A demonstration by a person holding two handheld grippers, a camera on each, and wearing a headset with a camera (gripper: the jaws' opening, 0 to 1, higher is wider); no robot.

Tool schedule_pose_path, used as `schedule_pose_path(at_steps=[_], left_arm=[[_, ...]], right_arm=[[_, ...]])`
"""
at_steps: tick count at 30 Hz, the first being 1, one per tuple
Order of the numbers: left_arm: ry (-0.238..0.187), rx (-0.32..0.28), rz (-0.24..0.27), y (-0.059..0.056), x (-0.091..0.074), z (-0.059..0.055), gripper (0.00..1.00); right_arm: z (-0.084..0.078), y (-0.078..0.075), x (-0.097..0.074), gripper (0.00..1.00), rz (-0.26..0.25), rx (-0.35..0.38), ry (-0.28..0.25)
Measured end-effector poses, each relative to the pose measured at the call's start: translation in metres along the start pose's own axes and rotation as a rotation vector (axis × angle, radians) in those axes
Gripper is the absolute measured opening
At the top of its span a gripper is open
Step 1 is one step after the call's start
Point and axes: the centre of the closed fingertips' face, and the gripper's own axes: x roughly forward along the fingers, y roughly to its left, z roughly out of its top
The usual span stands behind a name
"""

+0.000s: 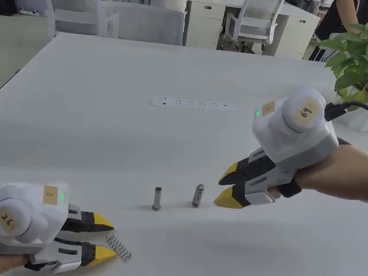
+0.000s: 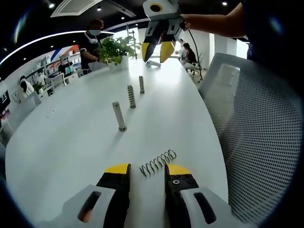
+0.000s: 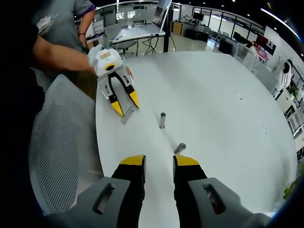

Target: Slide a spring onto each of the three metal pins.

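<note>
We take the step in hand to be picking up the loose silvery wire coil spring (image 2: 158,162). It lies flat on the white desk (image 1: 115,115), at about 7 o'clock from the bare upright grey metal pin (image 1: 157,198) in the head view. Our left tongs (image 2: 148,170) stand open and hold nothing. The spring lies across the gap just ahead of their yellow tips, slanted rather than square to them. We should square up to the coil first, then close on it gently near one end (a thin spring squeezed hard will likely buckle or shoot away). That leaves the free end clear to go over the pin's top. In the left gripper view the bare pin stands near, at about 11 o'clock from the tips. The nearer spring-covered metal pin (image 2: 131,96) and the farther spring-covered metal pin (image 2: 141,84) line up beyond it toward 12. Our right tongs (image 1: 220,191) are open and empty too, hovering just at 3 o'clock of the nearer spring-covered pin in the head view. We think they could steady the bare pin while we lower the coil, keeping the coil's axis in line with the pin so it does not snag.
</note>
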Motion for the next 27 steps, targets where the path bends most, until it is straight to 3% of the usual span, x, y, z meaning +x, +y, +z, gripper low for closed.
schedule_pose_path(at_steps=[6, 9, 12, 20, 27], left_arm=[[-0.011, 0.024, -0.047, -0.002, 0.004, 0.008, 0.22], [0.005, 0.048, -0.075, -0.005, 0.008, 0.011, 0.21], [0.040, 0.078, -0.095, -0.006, 0.011, 0.006, 0.19], [0.084, 0.101, -0.078, -0.003, 0.013, 0.000, 0.10], [0.087, 0.094, -0.073, -0.005, 0.011, -0.002, 0.07]], right_arm=[[0.002, -0.001, -0.003, 0.21, -0.005, 0.003, -0.010], [0.001, -0.001, -0.004, 0.21, -0.009, 0.009, -0.011], [0.000, -0.001, -0.005, 0.20, -0.008, 0.018, -0.015], [0.000, 0.000, -0.005, 0.21, -0.007, 0.025, -0.022], [0.004, 0.003, -0.001, 0.20, 0.002, 0.016, -0.026]])
